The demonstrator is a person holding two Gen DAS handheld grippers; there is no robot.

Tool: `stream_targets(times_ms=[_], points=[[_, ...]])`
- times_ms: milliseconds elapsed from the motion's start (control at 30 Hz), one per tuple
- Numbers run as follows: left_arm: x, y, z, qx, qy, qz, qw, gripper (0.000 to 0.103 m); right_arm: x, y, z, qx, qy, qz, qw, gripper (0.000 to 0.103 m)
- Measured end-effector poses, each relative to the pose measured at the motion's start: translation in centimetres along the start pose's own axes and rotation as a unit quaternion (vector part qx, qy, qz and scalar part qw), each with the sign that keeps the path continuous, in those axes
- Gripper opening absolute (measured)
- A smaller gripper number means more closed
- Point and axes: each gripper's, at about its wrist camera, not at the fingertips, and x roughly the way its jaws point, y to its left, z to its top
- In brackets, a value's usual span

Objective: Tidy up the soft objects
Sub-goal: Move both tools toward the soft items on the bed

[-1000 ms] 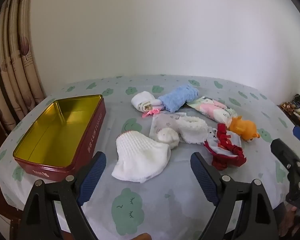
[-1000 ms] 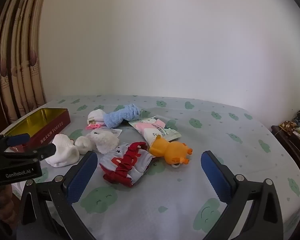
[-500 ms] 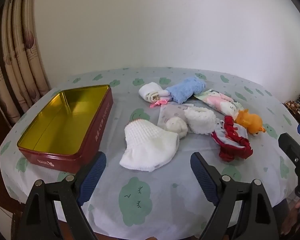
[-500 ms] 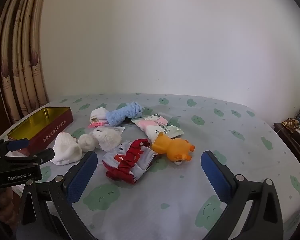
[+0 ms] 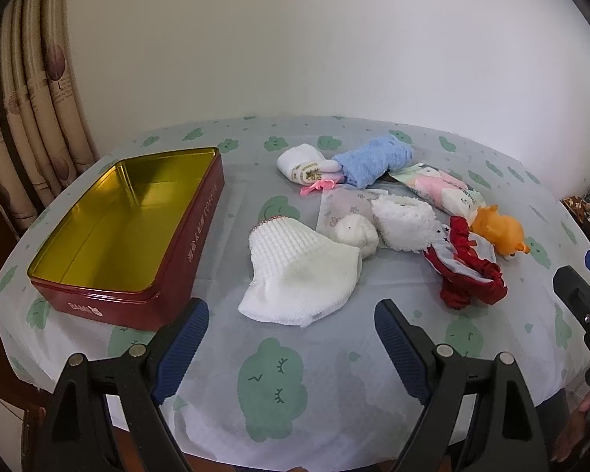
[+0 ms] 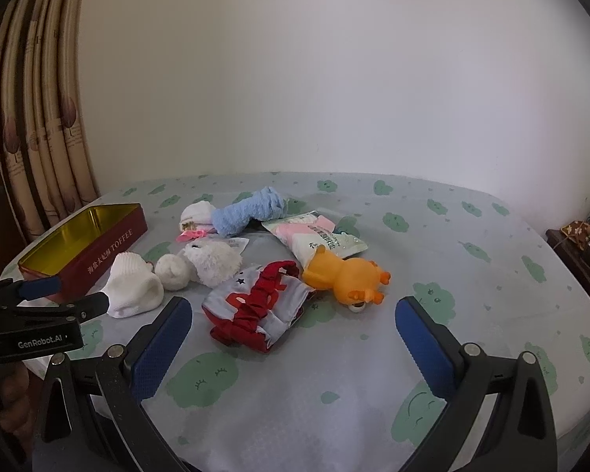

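Note:
Soft things lie in a loose heap mid-table: a white knitted sock, a fluffy white sock, a blue fuzzy roll, a small white sock with a pink bow, a red-frilled cloth and an orange toy. An open red tin with a gold inside stands at the left. My left gripper is open, just short of the knitted sock. My right gripper is open in front of the red-frilled cloth.
A pink and white packet lies behind the toy. The table wears a cloth with green clouds and ends close below both grippers. Curtains hang at the left, a dark cabinet stands at the right.
Both views have drawn back and risen a little, so the table's front edge shows lower. The tin now sits more to the right in the left wrist view. Both grippers stay open.

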Motion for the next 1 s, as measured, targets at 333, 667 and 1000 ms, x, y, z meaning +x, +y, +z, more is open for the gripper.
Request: stream_targets(times_ms=[333,667,1000], points=[[0.9,0.0,0.4,0.004,0.017,-0.004,0.9998,0.089,0.7,-0.3,-0.3,0.008,0.015,0.005,1.000,0.103],[1.7,0.7,0.6,-0.004,0.030,-0.007,0.9995,0.089,1.1,-0.3,-0.5,0.009,0.024,0.009,1.000,0.103],[2.0,1.2,0.8,-0.010,0.035,-0.009,0.9993,0.089,1.5,-0.3,-0.6,0.009,0.031,0.012,0.999,0.103]])
